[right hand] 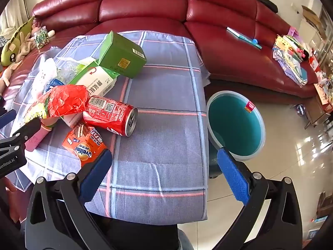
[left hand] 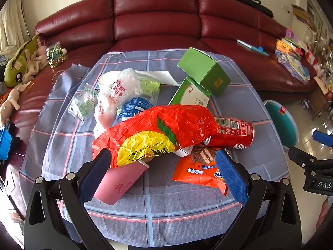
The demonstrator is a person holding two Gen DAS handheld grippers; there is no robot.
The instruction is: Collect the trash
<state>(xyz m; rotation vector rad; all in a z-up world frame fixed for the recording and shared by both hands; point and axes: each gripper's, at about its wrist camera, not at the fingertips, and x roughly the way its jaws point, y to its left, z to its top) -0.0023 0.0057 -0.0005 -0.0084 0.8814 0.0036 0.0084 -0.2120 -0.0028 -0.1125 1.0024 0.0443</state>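
left tool spread over red wrapper | right tool spread, idle

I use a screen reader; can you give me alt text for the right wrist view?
The open right claw hovers over a plaid tablecloth, with a teal bin on the floor at right. At left lie a red soda can, Ovaltine packet and green boxes.

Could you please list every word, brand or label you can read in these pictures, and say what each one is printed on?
"Ovaltine": orange snack packet.
"DAS": right gripper's body, seen from the left wrist.
"enRobot.AI", cut off: left gripper's body, seen from the right wrist.
Red can: barcode, QR code; its text is too small to read.
Chinese print on the white-green box, pink cup and plastic bag: not legible.
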